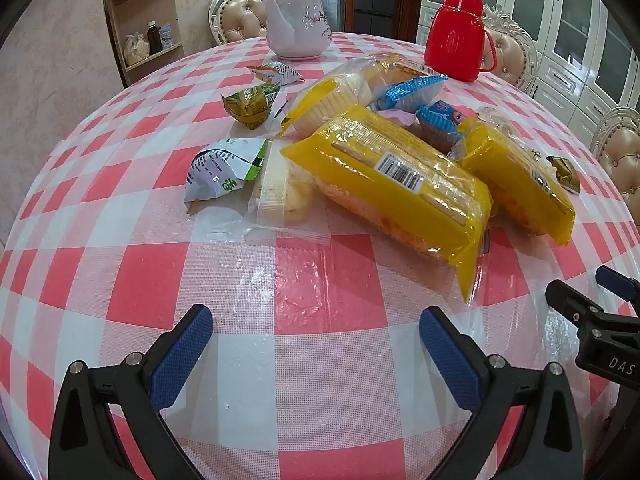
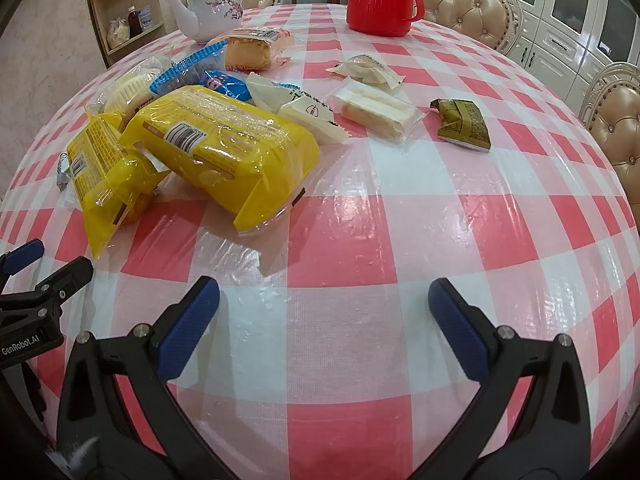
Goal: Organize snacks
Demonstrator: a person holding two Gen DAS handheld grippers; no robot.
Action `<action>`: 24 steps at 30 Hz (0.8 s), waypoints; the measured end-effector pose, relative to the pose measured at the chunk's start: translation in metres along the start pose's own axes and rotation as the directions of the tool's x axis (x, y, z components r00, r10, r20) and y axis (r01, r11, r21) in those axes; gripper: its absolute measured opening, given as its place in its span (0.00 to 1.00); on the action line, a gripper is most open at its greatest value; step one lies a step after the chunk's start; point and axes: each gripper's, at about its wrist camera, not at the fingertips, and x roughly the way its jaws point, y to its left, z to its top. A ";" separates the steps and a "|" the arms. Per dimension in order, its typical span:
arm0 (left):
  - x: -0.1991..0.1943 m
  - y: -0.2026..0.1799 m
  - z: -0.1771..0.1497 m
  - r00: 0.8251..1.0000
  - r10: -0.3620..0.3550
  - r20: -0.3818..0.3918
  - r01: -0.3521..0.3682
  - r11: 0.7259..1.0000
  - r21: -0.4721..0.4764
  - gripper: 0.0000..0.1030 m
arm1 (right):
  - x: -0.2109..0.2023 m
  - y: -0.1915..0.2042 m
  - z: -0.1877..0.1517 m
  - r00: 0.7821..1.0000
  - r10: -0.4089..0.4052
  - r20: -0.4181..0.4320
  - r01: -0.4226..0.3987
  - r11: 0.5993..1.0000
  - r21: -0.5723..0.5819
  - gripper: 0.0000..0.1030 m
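Left wrist view shows the left gripper (image 1: 316,330) hanging with its jaws spread wide over the checked tablecloth (image 1: 328,360), nothing between them. The right gripper (image 2: 324,306) hangs the same way, wide and empty. Taking the big yellow packet (image 1: 394,184) as the landmark: a second yellow packet (image 1: 520,184) lies touching its side, a green and white wrapper (image 1: 224,170) and a clear bag of buns (image 1: 280,192) lie just beside it on the other side, and blue wrapped snacks (image 1: 412,92) sit behind it. Further behind stand a white teapot (image 1: 298,26) and a red flask (image 1: 456,34). A dark green packet (image 2: 462,122) lies well apart from the yellow packet.
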 end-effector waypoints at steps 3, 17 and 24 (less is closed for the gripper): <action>0.000 0.000 0.000 1.000 0.001 0.000 -0.001 1.000 0.000 1.00 | 0.000 0.000 0.000 1.000 0.000 0.000 0.000 1.000 0.000 1.00; 0.000 0.000 0.000 1.000 0.001 0.000 -0.001 1.000 0.001 1.00 | 0.000 0.000 0.000 1.000 0.000 0.000 0.000 1.000 0.000 1.00; -0.001 -0.001 -0.001 1.000 0.013 -0.001 -0.013 1.000 -0.011 1.00 | 0.000 0.000 0.000 1.000 0.000 0.000 0.000 1.000 0.000 1.00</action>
